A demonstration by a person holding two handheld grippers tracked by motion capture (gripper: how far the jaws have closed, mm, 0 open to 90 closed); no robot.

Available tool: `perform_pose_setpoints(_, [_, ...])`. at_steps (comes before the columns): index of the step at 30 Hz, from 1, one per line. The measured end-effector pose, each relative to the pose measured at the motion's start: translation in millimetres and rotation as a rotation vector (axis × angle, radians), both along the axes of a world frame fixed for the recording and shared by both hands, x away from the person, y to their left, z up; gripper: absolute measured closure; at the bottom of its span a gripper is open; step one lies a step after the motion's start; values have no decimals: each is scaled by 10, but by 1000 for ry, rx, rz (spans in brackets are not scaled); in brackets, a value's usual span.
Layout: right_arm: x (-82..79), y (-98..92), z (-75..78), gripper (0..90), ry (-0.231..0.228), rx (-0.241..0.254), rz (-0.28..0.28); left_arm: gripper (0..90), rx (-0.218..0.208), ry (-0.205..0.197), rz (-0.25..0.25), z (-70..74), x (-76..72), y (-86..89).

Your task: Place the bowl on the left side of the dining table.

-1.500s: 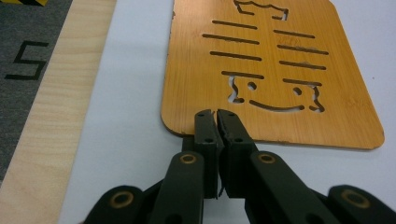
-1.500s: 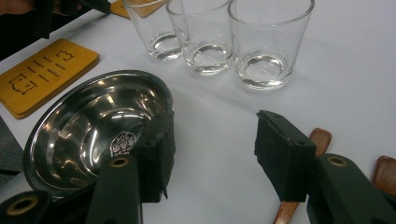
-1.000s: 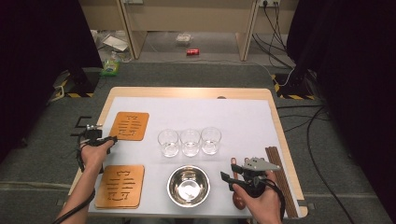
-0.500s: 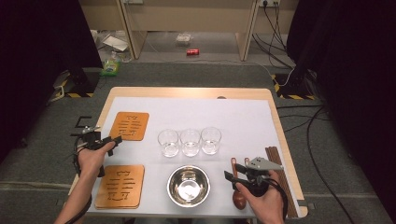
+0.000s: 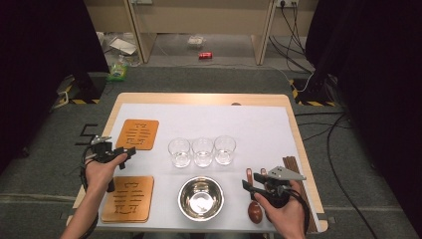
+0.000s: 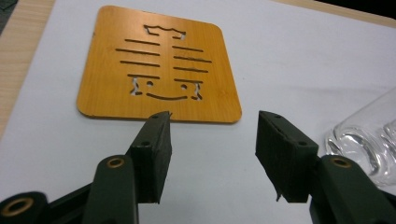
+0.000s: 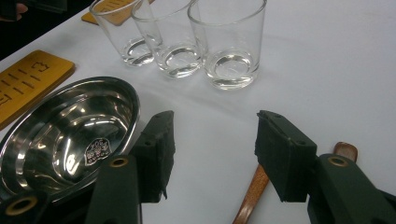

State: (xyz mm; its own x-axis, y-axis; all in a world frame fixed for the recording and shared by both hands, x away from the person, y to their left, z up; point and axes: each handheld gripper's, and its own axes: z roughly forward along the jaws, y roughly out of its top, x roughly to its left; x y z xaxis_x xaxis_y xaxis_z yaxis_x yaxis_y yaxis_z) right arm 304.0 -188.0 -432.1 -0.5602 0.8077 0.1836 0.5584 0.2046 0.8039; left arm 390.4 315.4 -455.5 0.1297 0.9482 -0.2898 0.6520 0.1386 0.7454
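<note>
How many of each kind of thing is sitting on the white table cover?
Square orange wooden coasters with cut-out patterns: 2
Clear drinking glasses: 3
Shiny round steel bowl: 1
Brown wooden spoon: 1
Bundle of dark wooden chopsticks at the right edge: 1
Total: 8

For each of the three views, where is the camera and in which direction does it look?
High view: above the person's side, looking forward and down on the table; both forearms show.
Left gripper view: on the left gripper, facing the far coaster; its open jaws show.
Right gripper view: on the right gripper, facing the bowl; open jaws show.
Shared by all views: the glasses.
</note>
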Motion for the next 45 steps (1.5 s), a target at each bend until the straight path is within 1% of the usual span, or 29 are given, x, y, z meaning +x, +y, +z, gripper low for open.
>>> perform_pose_setpoints(3, [-2,-21,4,474,3,5,-11,445,6,6,-7,-23,-31,-36])
perform_pose_setpoints(4, [-8,-38,0,475,-1,2,-14,442,3,7,-10,-29,-49,-52])
perform_pose_setpoints(7, [-11,-47,-2,476,2,4,-24,440,-1,3,-32,-35,-115,-101])
perform_pose_setpoints(9, [1,-46,-2,478,9,-8,-30,438,-6,-3,-39,-35,-153,-126])
perform_pose_setpoints(12, [-4,-43,18,480,-7,-12,-36,437,-8,-4,-47,-36,-201,-159])
perform_pose_setpoints(14, [-18,-38,25,481,-3,-10,-43,434,-6,-7,-59,-33,-233,-183])
perform_pose_setpoints(18, [-19,-41,14,482,-4,-23,-44,432,-5,-5,-81,-49,-293,-247])
perform_pose_setpoints(26, [-14,-75,15,482,-3,-23,-53,431,-7,-5,-120,-66,-352,-381])
perform_pose_setpoints(30, [-14,-75,18,482,-5,-23,-56,430,3,-11,-139,-50,-377,-444])
perform_pose_setpoints(33, [-21,-79,31,482,-4,-20,-61,430,0,-16,-147,-33,-411,-495])
perform_pose_setpoints(34, [-18,-86,37,482,-14,-23,-57,429,1,-17,-154,-29,-424,-515])
perform_pose_setpoints(36, [-23,-88,47,482,-14,-24,-59,428,3,-18,-165,-22,-450,-553])
perform_pose_setpoints(40, [-32,-91,52,482,-16,-26,-60,427,2,-10,-193,-34,-500,-647])
perform_pose_setpoints(41, [-29,-96,51,482,-21,-27,-57,427,-1,-12,-196,-35,-508,-670])
perform_pose_setpoints(45, [-17,-106,47,482,-13,-29,-67,427,1,-23,-218,-20,-528,-739])
